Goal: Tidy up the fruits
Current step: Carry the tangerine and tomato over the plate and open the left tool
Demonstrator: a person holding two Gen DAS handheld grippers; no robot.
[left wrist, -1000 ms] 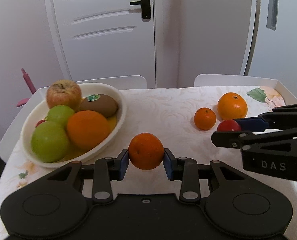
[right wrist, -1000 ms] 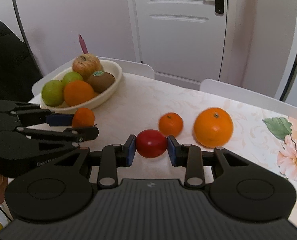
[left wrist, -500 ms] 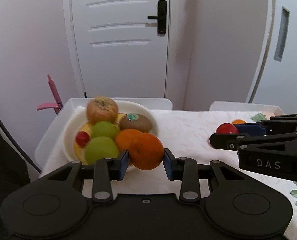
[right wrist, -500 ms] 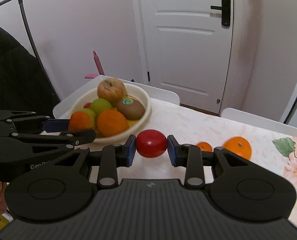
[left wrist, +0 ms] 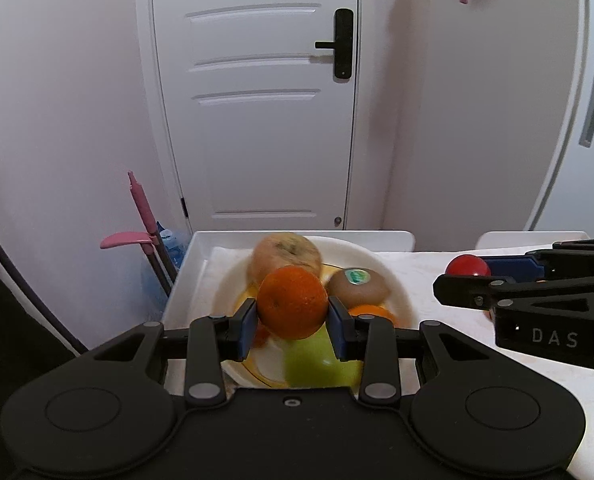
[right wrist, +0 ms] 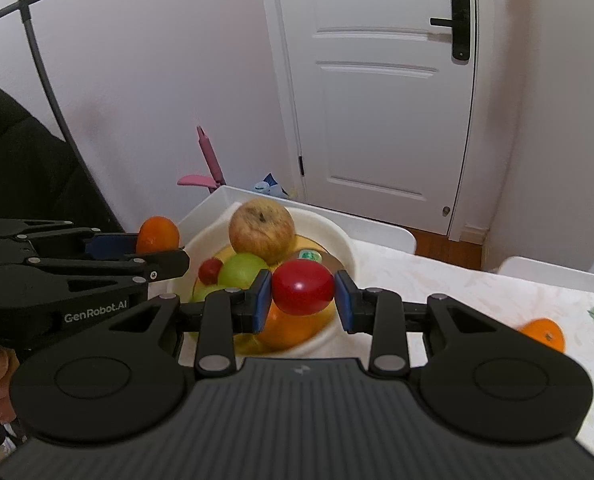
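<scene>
Both grippers loaded over the bowl [right wrist: 343, 252]: left gripper [left wrist: 292, 326] clamps a mandarin [left wrist: 292, 302], right gripper [right wrist: 301, 300] pinches a red fruit [right wrist: 303, 287]

I am in a home: a white panelled door [left wrist: 257, 96] fills the upper centre, a floral tablecloth [right wrist: 477, 292] lies lower right.
</scene>
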